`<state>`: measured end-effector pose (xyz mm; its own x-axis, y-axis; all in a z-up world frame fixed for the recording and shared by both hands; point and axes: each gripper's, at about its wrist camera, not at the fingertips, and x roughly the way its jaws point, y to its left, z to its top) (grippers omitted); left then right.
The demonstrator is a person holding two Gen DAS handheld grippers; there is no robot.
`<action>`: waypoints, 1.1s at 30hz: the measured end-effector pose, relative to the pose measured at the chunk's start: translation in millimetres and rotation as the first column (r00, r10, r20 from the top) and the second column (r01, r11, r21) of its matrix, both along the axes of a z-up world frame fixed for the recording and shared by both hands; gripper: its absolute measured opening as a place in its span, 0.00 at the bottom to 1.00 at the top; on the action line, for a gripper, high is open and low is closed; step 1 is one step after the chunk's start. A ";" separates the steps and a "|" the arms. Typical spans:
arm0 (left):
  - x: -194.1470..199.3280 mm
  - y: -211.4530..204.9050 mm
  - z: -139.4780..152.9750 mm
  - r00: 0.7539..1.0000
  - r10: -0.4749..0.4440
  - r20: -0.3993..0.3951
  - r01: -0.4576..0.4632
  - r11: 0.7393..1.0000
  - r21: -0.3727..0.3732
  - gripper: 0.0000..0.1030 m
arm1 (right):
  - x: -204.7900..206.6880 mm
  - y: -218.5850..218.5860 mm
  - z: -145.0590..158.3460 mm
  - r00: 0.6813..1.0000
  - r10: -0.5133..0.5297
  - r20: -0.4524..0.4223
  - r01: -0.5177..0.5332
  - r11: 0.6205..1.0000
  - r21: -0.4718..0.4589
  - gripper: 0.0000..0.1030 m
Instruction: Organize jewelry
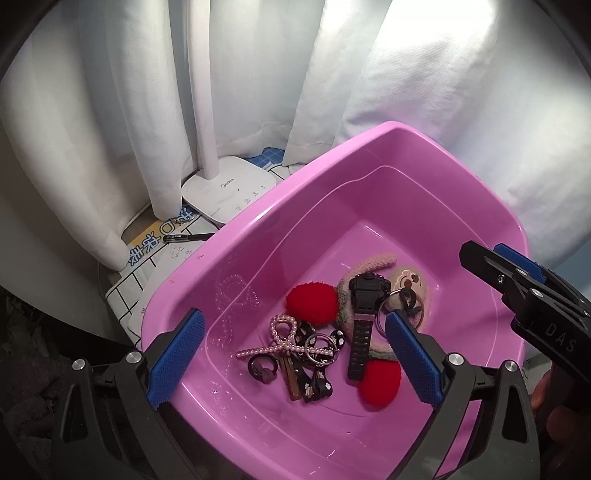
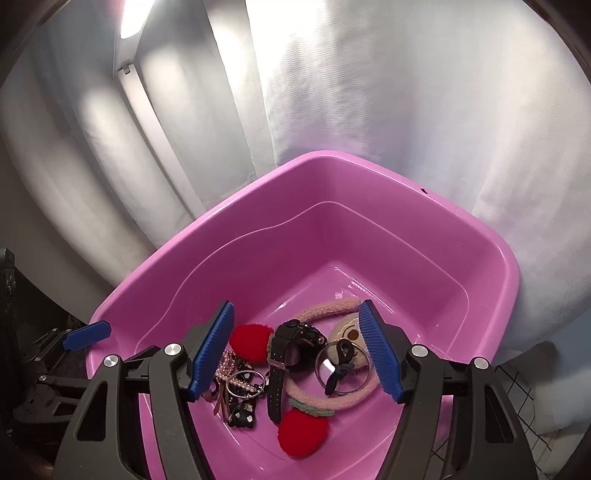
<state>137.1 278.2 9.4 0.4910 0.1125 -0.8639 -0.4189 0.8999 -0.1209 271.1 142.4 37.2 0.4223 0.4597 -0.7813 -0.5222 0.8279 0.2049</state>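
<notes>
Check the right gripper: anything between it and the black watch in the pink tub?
Nothing visible. The right gripper hangs open above the black watch in the pink tub. The watch lies partly on the fuzzy headband.

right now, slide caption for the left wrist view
Open left gripper over pink basin holding black watch.

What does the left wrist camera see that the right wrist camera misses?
Only the left view shows the white lamp base, the black pen and the checked cloth beside the tub.

Only the right view shows the lit lamp head overhead.

Both show the pink tub holding the black watch, pearl clip and red pompoms, with left tongs and right tongs open above.
</notes>
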 end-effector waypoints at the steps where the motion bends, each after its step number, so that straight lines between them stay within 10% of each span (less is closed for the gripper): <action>1: 0.4 1.0 -0.9 1.000 0.005 -0.009 -0.005 1.000 -0.005 0.93 | -0.5 -1.2 0.5 1.000 -0.001 -0.003 0.001 1.000 0.003 0.65; 33: 2.6 -10.9 8.9 1.000 -0.003 -0.019 0.005 0.998 0.068 0.93 | -21.5 -14.2 11.5 0.999 0.003 0.046 -0.002 1.000 -0.003 0.65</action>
